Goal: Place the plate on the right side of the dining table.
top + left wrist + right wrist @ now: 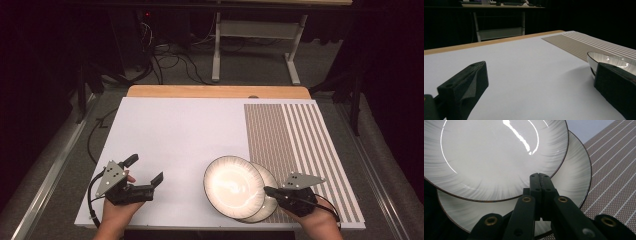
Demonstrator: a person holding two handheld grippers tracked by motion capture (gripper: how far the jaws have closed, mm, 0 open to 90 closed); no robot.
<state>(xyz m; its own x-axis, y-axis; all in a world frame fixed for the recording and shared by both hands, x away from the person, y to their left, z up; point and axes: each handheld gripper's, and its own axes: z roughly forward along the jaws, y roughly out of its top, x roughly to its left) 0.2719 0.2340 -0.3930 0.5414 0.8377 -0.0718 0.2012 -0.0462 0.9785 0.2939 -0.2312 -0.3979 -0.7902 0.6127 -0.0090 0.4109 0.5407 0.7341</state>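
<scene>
Looking down from the high view, I see two white plates with dark rims stacked off-centre near the table's front edge, at about five o'clock from the table's middle. The upper plate (233, 185) sits shifted toward nine o'clock, so the lower plate (265, 200) shows as a crescent on its three o'clock side, partly over the striped mat (300, 145). That offset looks useful to me: it leaves the lower rim exposed for a pinch.

My right gripper (270, 191) rests at the stack's three o'clock edge. In the right gripper view its jaws are pressed together, tips (539, 178) lying over the lower plate's exposed rim just beside the upper plate's edge. I judge they are clenched on nothing rather than on the rim, since no plate edge shows between them.

My left gripper (145, 170) waits well apart at about eight o'clock on the bare white table (170, 135), jaws spread wide and empty, angled toward the plates, probably ready to steady them.
</scene>
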